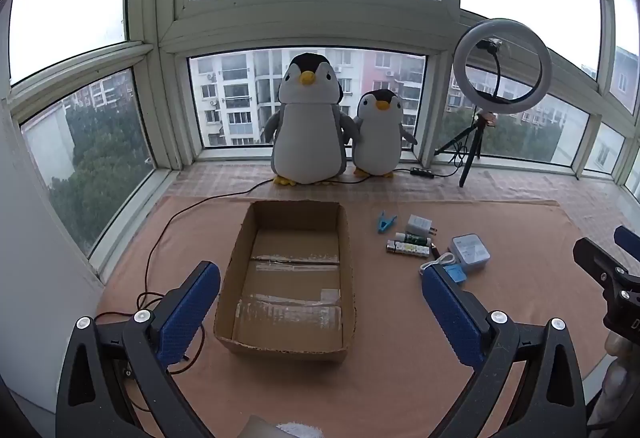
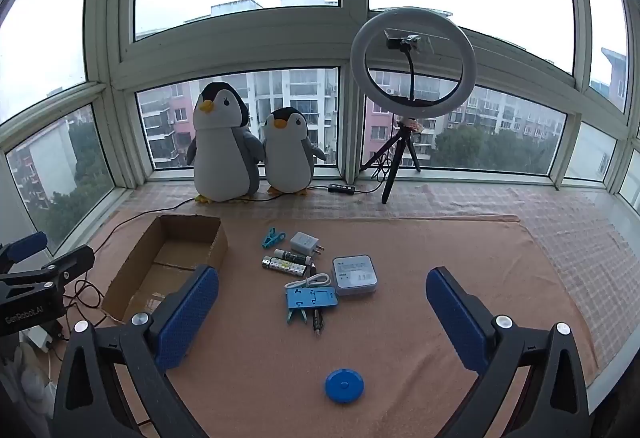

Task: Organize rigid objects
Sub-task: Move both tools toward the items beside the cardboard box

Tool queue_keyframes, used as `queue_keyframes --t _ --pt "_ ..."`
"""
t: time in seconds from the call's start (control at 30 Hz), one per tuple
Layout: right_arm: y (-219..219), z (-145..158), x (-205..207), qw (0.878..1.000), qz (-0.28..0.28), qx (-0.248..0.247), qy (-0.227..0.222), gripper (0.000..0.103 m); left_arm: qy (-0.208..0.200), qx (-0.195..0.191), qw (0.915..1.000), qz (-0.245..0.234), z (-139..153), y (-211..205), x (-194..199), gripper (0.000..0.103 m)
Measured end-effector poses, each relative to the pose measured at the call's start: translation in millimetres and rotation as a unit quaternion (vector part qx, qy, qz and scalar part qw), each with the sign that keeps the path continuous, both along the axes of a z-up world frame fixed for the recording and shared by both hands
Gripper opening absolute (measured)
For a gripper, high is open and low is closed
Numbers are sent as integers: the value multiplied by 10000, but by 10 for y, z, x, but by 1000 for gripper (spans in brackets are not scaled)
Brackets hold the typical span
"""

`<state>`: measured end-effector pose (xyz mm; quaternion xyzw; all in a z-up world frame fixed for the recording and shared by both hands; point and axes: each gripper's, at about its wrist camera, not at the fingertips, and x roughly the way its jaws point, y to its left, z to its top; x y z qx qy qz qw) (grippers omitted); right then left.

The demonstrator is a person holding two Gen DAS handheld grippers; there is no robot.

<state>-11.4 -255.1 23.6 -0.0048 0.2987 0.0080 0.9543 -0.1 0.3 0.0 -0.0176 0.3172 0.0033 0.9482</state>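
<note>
An open empty cardboard box (image 1: 344,270) (image 2: 132,270) sits on the pink cloth. To its right lie small items: a blue clip (image 2: 273,237) (image 1: 385,221), a white charger plug (image 2: 305,243) (image 1: 419,225), two tube-shaped items (image 2: 285,265) (image 1: 408,247), a pale square case (image 2: 355,274) (image 1: 470,252), a white cable (image 2: 308,282), a blue phone stand (image 2: 310,298) and a blue round disc (image 2: 344,385). My left gripper (image 1: 320,312) is open above the box's near end. My right gripper (image 2: 322,312) is open above the items, holding nothing.
Two plush penguins (image 1: 308,126) (image 1: 380,134) and a ring light on a tripod (image 2: 412,66) stand on the window sill behind the cloth. A dark cable (image 1: 160,238) runs left of the box. Windows surround the sill.
</note>
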Motion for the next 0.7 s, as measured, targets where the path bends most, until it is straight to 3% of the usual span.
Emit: queue_keyframes --t 0.7 --pt "9 -33 26 10000 13 18 40 103 53 45 10000 -2 -86 -16 44 102"
